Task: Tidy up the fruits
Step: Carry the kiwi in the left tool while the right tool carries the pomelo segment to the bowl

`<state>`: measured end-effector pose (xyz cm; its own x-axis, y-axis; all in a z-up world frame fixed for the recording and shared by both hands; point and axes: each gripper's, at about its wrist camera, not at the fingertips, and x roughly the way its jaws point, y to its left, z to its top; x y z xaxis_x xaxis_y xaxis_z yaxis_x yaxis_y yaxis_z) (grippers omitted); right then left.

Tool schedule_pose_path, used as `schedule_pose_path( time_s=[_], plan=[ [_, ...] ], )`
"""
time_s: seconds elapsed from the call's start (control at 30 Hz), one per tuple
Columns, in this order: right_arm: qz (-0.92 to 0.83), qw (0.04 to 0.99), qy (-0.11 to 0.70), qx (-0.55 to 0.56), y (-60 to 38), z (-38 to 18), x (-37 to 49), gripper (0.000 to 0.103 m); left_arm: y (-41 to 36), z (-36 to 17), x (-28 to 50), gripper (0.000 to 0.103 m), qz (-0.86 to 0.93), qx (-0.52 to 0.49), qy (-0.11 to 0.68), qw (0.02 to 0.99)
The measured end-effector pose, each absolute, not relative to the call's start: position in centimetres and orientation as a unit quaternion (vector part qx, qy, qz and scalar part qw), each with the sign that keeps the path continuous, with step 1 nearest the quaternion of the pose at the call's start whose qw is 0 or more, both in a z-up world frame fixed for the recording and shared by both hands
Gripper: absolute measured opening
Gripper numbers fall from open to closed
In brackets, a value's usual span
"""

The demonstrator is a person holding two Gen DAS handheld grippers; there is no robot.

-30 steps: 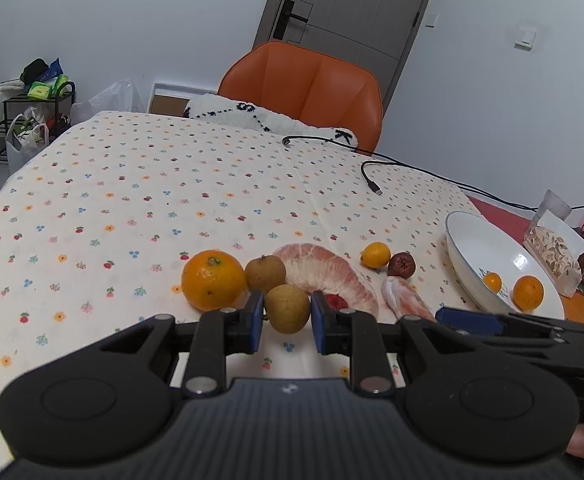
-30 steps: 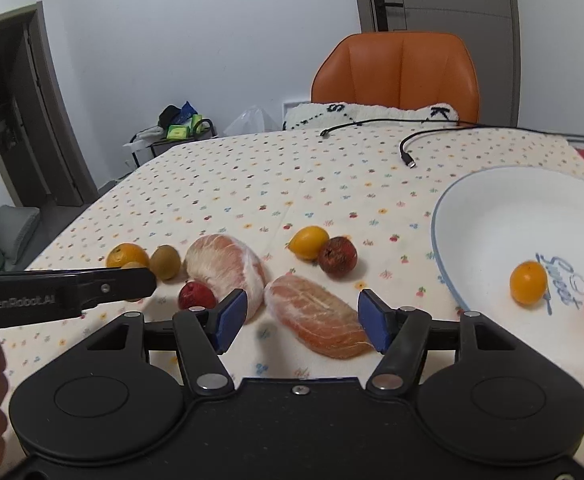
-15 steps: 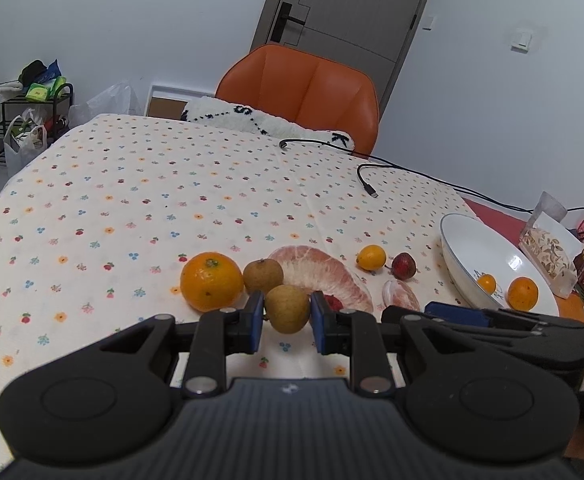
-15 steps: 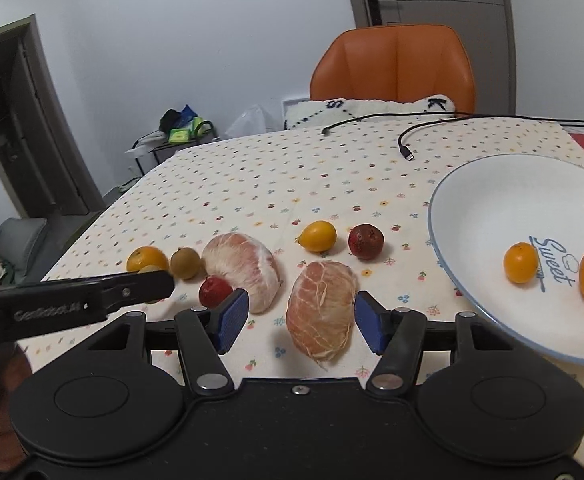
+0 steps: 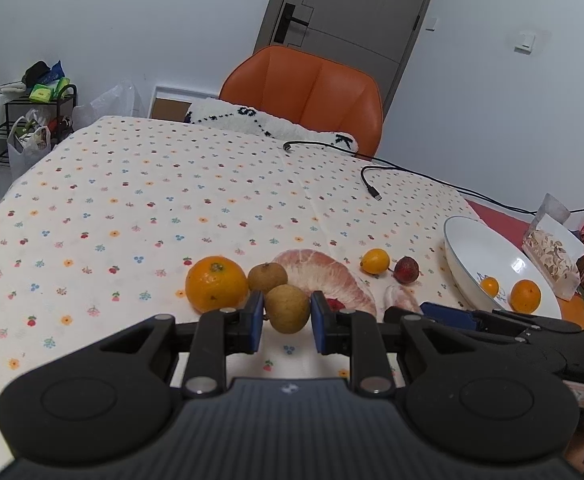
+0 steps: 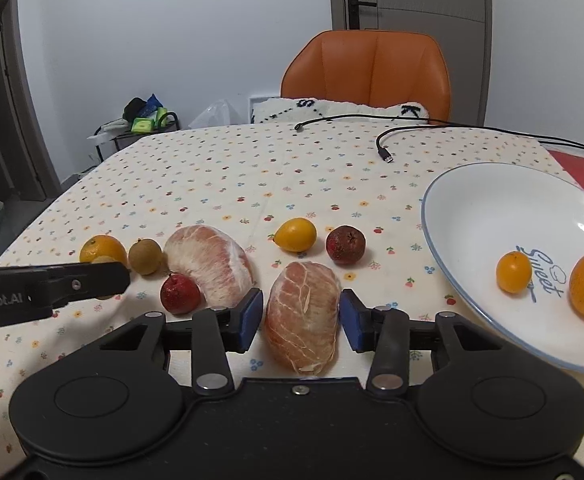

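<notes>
My left gripper (image 5: 286, 322) is shut on a small brown round fruit (image 5: 288, 309), held just above the cloth. Behind it lie an orange (image 5: 216, 284), a second brown fruit (image 5: 267, 277) and a large peeled pomelo piece (image 5: 326, 278). My right gripper (image 6: 300, 320) is open around a smaller peeled pomelo piece (image 6: 303, 322); the pads stand just off its sides. A white bowl (image 6: 480, 216) at the right holds two oranges (image 6: 514, 272). A yellow fruit (image 6: 295, 235) and two dark red fruits (image 6: 345, 244) lie on the cloth.
A black USB cable (image 6: 384, 152) lies across the far table. An orange chair (image 6: 368, 72) stands behind it. A snack bag (image 5: 552, 248) and clutter sit past the bowl at the right edge. A shelf with bags (image 5: 24, 120) stands at the far left.
The right gripper has closed in around the smaller pomelo piece, which now points lengthwise between the jaws. The left gripper still holds the brown fruit and has drawn back slightly.
</notes>
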<state>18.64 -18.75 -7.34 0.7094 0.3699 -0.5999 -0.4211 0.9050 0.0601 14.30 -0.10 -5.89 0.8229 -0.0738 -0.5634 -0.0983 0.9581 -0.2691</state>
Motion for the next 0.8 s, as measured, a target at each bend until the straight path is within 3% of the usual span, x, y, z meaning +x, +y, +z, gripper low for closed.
schedule_pose_path(
  time_s=[0.8],
  plan=[
    [0.239,0.934,0.264,0.028,-23.9,-3.0,16.6,0.032,-5.2,-2.9,15.0,0.023,-0.035,-0.114,0.268,0.956]
  ],
)
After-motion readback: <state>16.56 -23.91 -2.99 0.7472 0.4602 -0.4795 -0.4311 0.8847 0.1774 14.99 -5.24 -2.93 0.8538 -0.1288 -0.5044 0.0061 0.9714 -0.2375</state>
